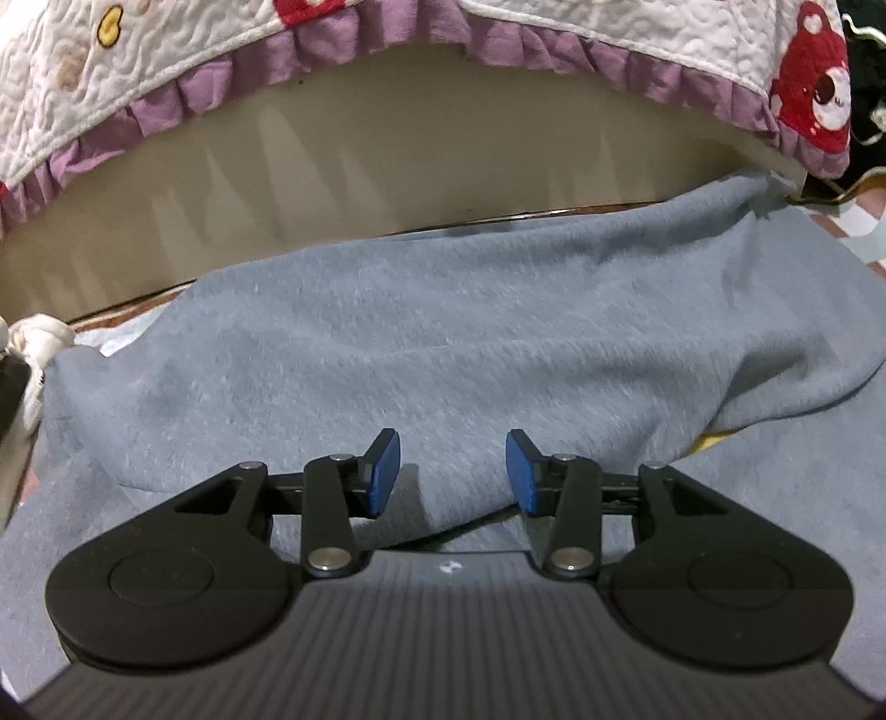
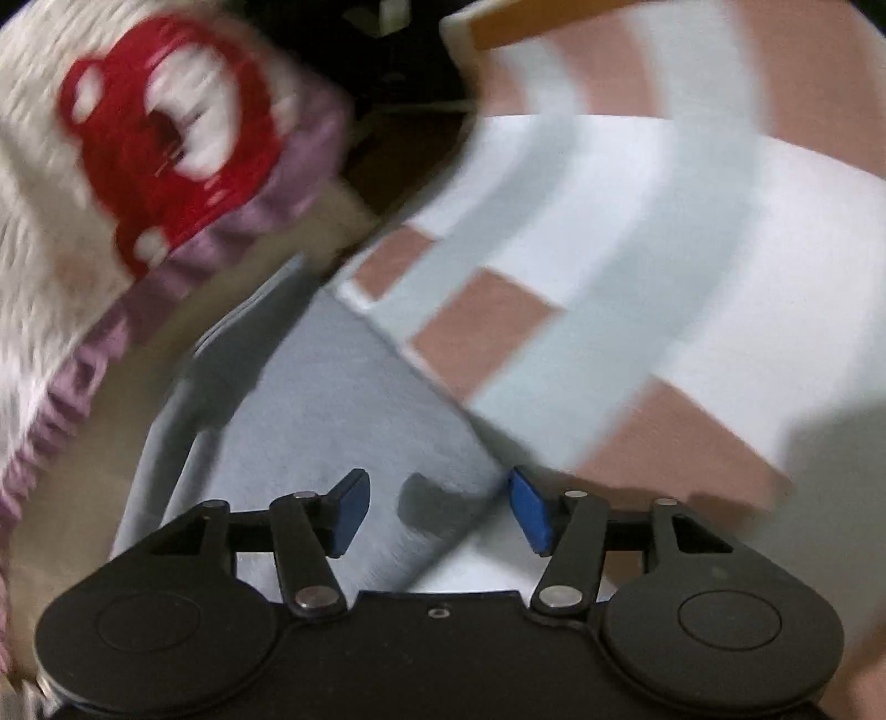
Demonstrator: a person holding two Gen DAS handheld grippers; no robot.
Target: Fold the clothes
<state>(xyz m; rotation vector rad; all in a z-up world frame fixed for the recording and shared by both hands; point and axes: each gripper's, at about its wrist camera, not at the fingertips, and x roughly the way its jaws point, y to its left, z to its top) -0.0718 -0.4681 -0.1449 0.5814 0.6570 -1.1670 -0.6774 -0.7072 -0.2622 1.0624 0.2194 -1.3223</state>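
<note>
A grey-blue fleece garment point(image 1: 443, 343) lies spread and rumpled across the surface, with a folded edge running under my left gripper point(image 1: 453, 471). That gripper is open, its blue pads apart just above the fabric, holding nothing. In the right wrist view a corner of the same garment point(image 2: 332, 399) lies on a checked sheet. My right gripper point(image 2: 437, 509) is open over that corner, with nothing between its pads. The right view is blurred by motion.
A white quilted cover with a purple frill and red cartoon prints point(image 1: 387, 33) hangs over a beige bed side point(image 1: 332, 166) behind the garment; it also shows in the right wrist view point(image 2: 138, 138). A pink, white and pale-blue checked sheet point(image 2: 637, 277) lies to the right. A white bundle point(image 1: 33, 338) sits at far left.
</note>
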